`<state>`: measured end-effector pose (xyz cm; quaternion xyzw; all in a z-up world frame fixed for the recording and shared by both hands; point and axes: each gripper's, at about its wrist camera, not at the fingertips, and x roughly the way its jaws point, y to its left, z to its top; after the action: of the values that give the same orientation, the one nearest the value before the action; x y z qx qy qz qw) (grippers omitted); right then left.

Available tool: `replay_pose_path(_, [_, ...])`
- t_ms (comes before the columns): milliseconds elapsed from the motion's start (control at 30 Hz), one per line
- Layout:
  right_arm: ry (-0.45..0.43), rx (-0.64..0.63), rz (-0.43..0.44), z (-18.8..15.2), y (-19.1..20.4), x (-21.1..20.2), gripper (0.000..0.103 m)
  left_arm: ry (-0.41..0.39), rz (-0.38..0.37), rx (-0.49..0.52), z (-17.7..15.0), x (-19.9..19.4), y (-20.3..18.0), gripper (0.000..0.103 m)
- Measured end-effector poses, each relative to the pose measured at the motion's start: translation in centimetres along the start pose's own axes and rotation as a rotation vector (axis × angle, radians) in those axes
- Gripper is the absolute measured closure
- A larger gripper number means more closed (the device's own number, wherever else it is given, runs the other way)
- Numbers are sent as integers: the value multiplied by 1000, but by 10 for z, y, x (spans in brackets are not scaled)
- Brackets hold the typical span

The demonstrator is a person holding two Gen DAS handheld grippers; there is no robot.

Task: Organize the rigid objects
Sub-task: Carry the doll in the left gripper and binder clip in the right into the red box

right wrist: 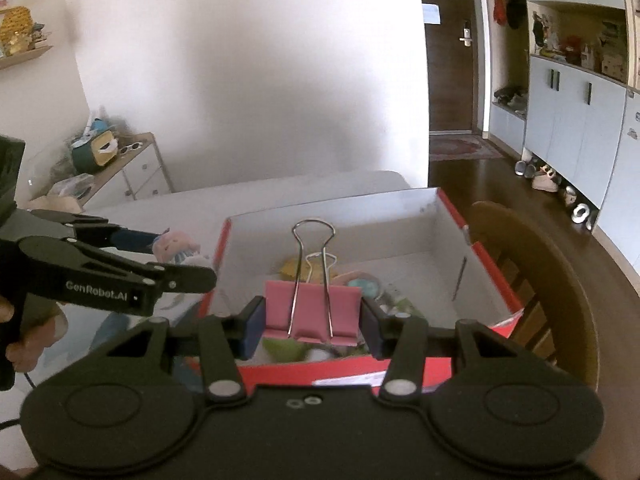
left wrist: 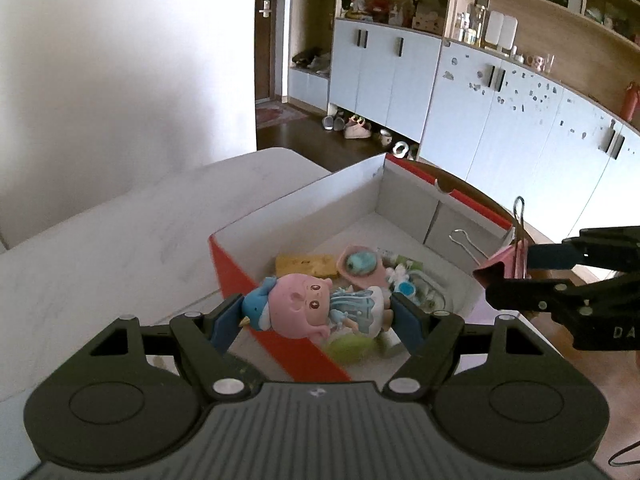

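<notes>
A red cardboard box (left wrist: 276, 350) with a white interior sits open on a pale table (left wrist: 100, 248), and both hand-held grippers hang over it.

The left gripper (left wrist: 318, 316) is clamped on a toy figure (left wrist: 316, 308), a doll with a pink head and a pale blue dress. The figure lies sideways between the blue pads, head toward one pad and legs toward the other, above the box's near red wall.

The right gripper (right wrist: 312, 320) is clamped on a pink binder clip (right wrist: 312, 310). Its pads press the clip's two side edges, and the wire handles stand upright. The clip hangs above the near end of the box.

Inside the box, on its floor, lie a yellow block (left wrist: 306, 266), a round pink item with a teal centre (left wrist: 360, 264) and some small white and green pieces too jumbled to identify.

The figure looks like hard, light plastic with a smooth, rounded head, so it could twist or slip in the pads; the narrower body probably offers a steadier hold. The clip looks stiff, light metal, and its flat sides suit the pads well. Neither seems fragile, though the figure's thin limbs might snap under a hard squeeze.
</notes>
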<state>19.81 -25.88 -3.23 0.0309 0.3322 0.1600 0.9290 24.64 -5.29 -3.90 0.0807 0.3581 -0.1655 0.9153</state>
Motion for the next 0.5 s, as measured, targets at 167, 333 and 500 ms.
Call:
replay_pose_path(167, [16,-5,-12,5,-18,17,54,31,-5,5,17,30,-16,25])
replay_pose_path(333, [32,-27,-26,7,-30,38,54,81,2,-30,32,72,-22,25])
replay_pose_path(500, [67,-47,-27,6,-41,59,54,113,33,-38,44,108,-27,25])
